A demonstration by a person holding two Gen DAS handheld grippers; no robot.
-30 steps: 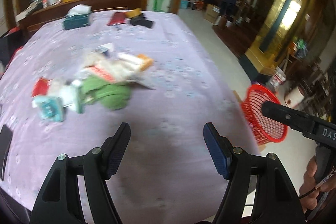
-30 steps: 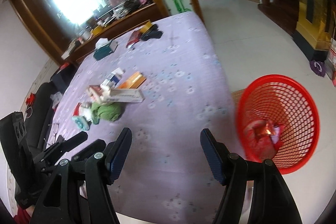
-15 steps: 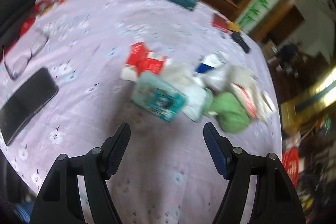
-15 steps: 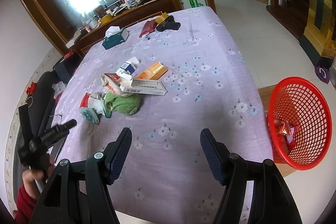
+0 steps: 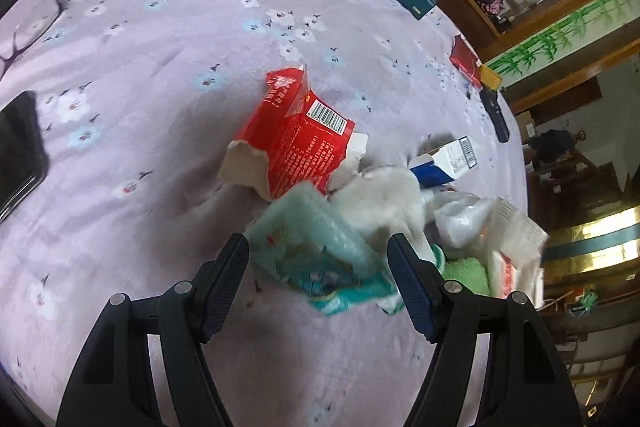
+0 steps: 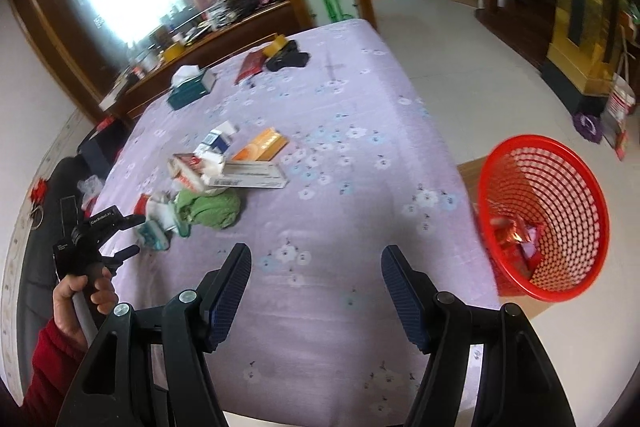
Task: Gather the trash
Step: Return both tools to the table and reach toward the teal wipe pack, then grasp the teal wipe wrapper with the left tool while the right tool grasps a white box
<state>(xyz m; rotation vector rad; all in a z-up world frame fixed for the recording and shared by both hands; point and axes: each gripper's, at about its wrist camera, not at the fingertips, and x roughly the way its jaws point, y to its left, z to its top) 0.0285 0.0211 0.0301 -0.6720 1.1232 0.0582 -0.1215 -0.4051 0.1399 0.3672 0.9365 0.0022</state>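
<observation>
**Op A:** Between my left tongs [image 5: 318, 267], spread and gripping nothing, lies the teal wipes pack [image 5: 320, 259] at the near end of the litter heap on the bench [image 5: 160, 75].

**Op B:** Soft and slick, I'd judge. Pinch its flat middle.

**Op A:** My right tongs [image 6: 316, 287] hang apart, empty, near the red basket [image 6: 560, 187].

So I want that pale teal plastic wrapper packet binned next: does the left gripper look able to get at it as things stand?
Probably yes. The left gripper is open, its jaws either side of the pale teal plastic wrapper packet, with nothing over it. The crumpled white tissue and torn red carton crowd its far side.
</observation>
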